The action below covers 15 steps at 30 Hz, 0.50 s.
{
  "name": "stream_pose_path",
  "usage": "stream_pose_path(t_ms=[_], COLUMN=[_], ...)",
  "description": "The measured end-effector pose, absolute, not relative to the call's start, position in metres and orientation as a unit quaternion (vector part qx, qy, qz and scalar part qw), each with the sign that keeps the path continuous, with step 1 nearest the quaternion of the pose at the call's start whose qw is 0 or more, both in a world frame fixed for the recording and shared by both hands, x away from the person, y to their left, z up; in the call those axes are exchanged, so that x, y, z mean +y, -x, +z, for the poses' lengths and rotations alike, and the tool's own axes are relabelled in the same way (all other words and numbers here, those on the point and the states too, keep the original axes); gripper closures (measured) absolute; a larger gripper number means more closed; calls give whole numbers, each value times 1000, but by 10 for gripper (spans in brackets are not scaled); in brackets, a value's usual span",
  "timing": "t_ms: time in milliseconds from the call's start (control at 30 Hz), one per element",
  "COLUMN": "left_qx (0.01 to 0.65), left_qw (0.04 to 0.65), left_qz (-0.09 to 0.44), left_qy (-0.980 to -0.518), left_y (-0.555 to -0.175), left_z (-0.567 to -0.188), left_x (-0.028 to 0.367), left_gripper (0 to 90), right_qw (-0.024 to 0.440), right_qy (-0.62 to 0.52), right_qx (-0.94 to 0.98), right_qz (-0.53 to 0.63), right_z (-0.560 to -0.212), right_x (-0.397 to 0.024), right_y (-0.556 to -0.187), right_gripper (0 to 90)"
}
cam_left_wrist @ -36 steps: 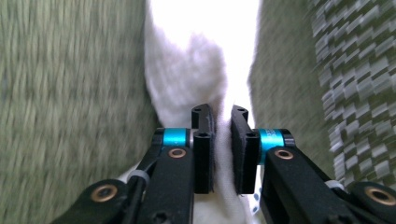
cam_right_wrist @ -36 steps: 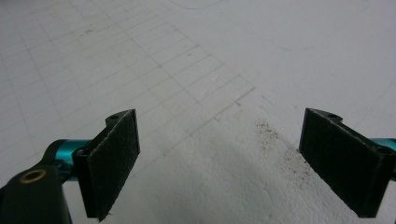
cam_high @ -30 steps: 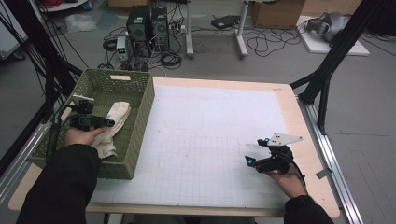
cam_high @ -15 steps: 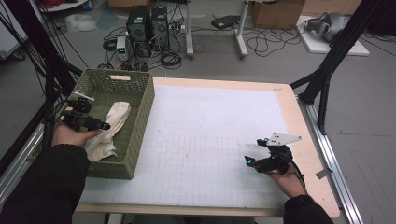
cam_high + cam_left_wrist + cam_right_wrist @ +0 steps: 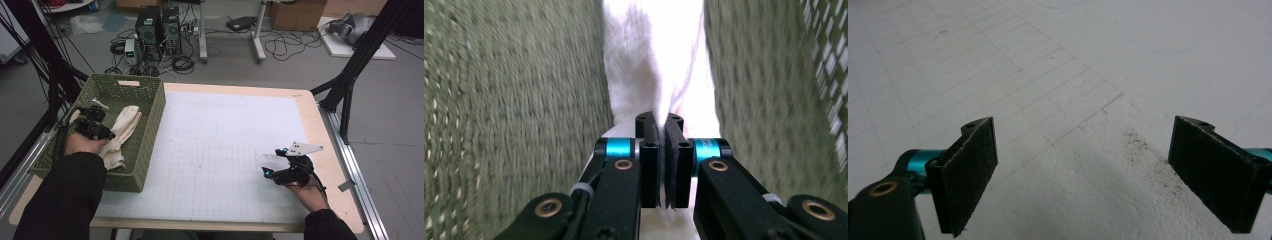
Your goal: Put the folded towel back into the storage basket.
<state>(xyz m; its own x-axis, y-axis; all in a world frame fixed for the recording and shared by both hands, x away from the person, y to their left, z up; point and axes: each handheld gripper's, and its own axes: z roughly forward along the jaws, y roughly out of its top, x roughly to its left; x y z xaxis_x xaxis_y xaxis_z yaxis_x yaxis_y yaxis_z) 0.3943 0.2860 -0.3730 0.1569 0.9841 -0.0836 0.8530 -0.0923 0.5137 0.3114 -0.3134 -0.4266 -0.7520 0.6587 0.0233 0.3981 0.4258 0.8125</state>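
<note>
A white cloth (image 5: pixel 125 125) lies inside the green woven basket (image 5: pixel 147 135) at the table's left. My left gripper (image 5: pixel 107 134) is down in the basket, and its jaws are shut on a fold of the cloth. The left gripper view has the two black jaws (image 5: pixel 662 122) pressed together at the cloth's (image 5: pixel 649 50) near end, with the basket's walls (image 5: pixel 499 100) on both sides. My right gripper (image 5: pixel 272 161) rests low over the white gridded mat (image 5: pixel 215 150) at the front right. It is open (image 5: pixel 1083 170), with nothing between its pads.
The basket stands along the left edge of the wooden table (image 5: pixel 330 150). Beyond the far edge are computer towers (image 5: pixel 157 25) and cables on the floor. A black frame leg (image 5: pixel 350 75) rises at the right.
My left hand has shifted slightly inside the basket, still holding the cloth. The right gripper has stayed where it was.
</note>
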Motion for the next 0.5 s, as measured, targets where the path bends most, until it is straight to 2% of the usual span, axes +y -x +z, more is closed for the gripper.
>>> stream_pose_path(t_ms=[100, 200, 367, 467, 500], left_qx=[646, 641, 619, 599, 599], left_qw=[253, 226, 230, 209, 218], left_qz=[117, 88, 127, 135, 129], left_qy=[-711, -728, -740, -761, -760], left_y=[-399, -403, -397, -390, -387], left_z=[-382, -392, -377, -367, -364], left_x=[283, 281, 282, 282, 283], left_gripper=[823, 737, 608, 533, 514], right_qw=[153, 150, 149, 150, 150], right_qy=[-317, -319, -316, -317, -317], right_qx=[830, 830, 830, 830, 830], right_qz=[432, 432, 434, 434, 434], right_z=[-427, -427, -427, -427, -427], right_x=[-313, -313, -313, -313, -313], right_y=[-311, -312, -312, -312, -312], right_gripper=[117, 117, 117, 117, 117])
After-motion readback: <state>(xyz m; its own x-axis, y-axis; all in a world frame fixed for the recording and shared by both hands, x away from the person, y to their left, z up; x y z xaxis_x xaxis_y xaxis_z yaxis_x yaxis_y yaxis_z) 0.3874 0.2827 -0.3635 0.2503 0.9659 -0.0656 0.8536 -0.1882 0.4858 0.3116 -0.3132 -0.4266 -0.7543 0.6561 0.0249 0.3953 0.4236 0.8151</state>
